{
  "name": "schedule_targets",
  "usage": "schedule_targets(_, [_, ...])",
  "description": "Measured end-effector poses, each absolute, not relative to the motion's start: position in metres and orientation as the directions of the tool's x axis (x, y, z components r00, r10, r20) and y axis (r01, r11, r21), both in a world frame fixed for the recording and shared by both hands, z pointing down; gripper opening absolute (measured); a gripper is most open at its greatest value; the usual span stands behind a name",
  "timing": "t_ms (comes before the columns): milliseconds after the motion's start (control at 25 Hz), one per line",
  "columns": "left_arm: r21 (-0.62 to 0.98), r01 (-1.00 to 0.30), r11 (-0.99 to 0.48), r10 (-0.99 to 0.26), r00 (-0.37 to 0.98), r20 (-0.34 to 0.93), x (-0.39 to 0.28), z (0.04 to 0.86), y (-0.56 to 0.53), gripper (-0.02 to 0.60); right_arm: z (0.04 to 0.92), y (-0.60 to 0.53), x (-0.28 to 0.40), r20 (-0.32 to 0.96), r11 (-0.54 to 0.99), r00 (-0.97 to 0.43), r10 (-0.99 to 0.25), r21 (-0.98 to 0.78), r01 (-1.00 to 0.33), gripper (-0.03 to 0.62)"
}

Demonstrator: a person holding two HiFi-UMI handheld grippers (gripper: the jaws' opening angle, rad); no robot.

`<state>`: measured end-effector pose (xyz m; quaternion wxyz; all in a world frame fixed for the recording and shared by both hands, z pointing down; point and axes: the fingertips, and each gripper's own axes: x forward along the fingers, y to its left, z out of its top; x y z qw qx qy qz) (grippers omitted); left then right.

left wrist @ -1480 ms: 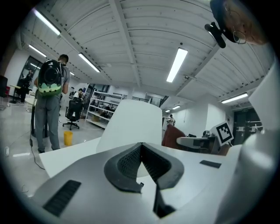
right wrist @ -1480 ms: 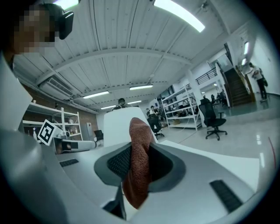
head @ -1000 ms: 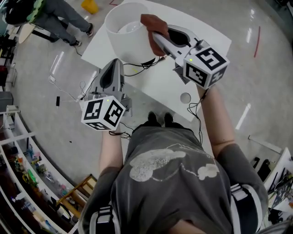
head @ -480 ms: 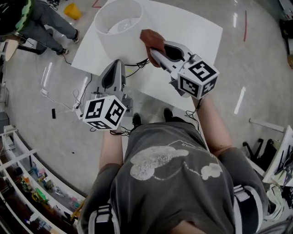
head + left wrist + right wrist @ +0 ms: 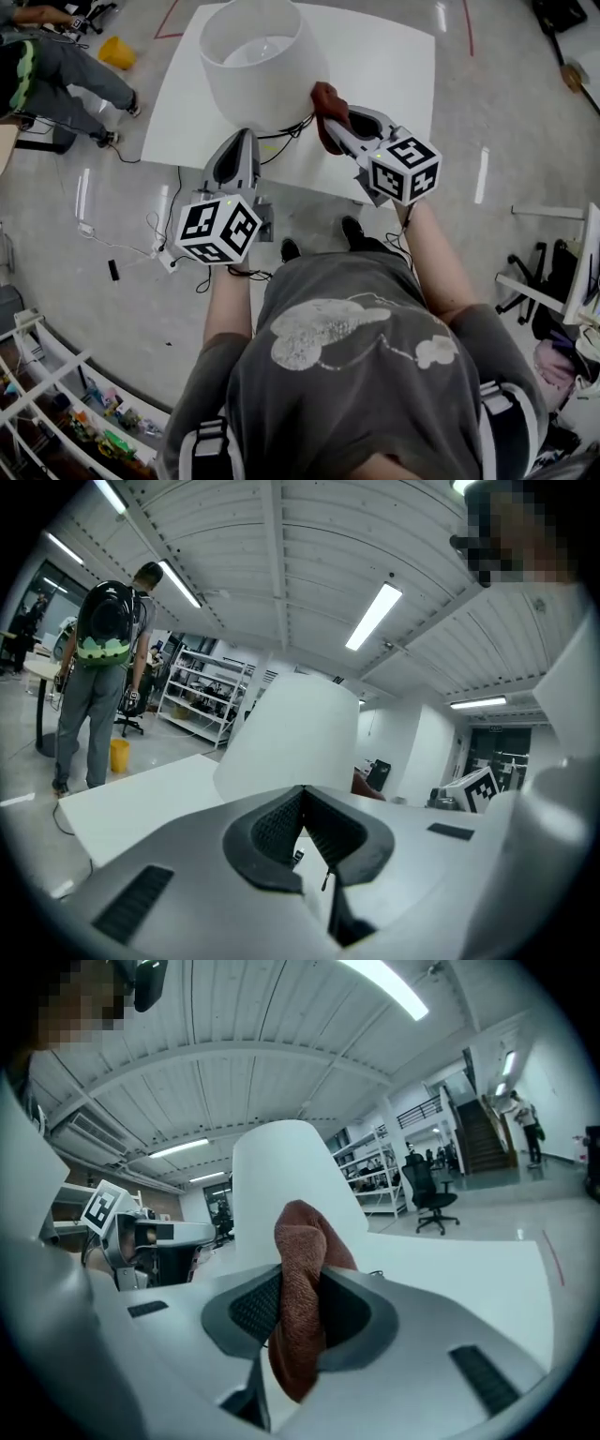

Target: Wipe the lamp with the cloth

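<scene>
The right gripper (image 5: 333, 122) is clenched on the cloth (image 5: 325, 97), a wad bunched past the jaws so that fabric, not plastic, meets the lamp (image 5: 251, 70). The cloth seems to touch the shade's near right side. The left gripper (image 5: 238, 141) hangs just before the lamp, jaws together on nothing, probably kept clear. The shade hides the lamp's base.

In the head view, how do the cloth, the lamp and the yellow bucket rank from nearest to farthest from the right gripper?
1. The cloth, pinched in the right gripper jaws.
2. The lamp, on the table, left of the cloth.
3. The yellow bucket, far left, off the table.
</scene>
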<state>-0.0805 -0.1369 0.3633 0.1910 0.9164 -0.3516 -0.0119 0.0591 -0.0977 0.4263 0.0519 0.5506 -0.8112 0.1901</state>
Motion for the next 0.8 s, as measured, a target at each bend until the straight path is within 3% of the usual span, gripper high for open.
schedule_targets(280, [0.367, -0.561, -0.742, -0.574, 0.815, 0.083, -0.095, 0.357, -0.145, 0.008, 0.420, -0.088, 0.059, 0.292, 0.189, -0.254, -0.922, -0.234, -0.954, 0.091])
schedule_targets(560, [0.327, -0.502, -0.801, -0.526, 0.850, 0.017, -0.115, 0.326, -0.155, 0.008, 0.338, -0.085, 0.054, 0.139, 0.134, -0.157, -0.978, -0.160, -0.978, 0.091])
schedule_targets(800, [0.279, -0.432, -0.857, -0.459, 0.888, -0.035, -0.117, 0.295, -0.150, 0.008, 0.273, -0.095, 0.030, 0.013, 0.153, -0.155, -0.988, -0.100, -0.983, 0.091])
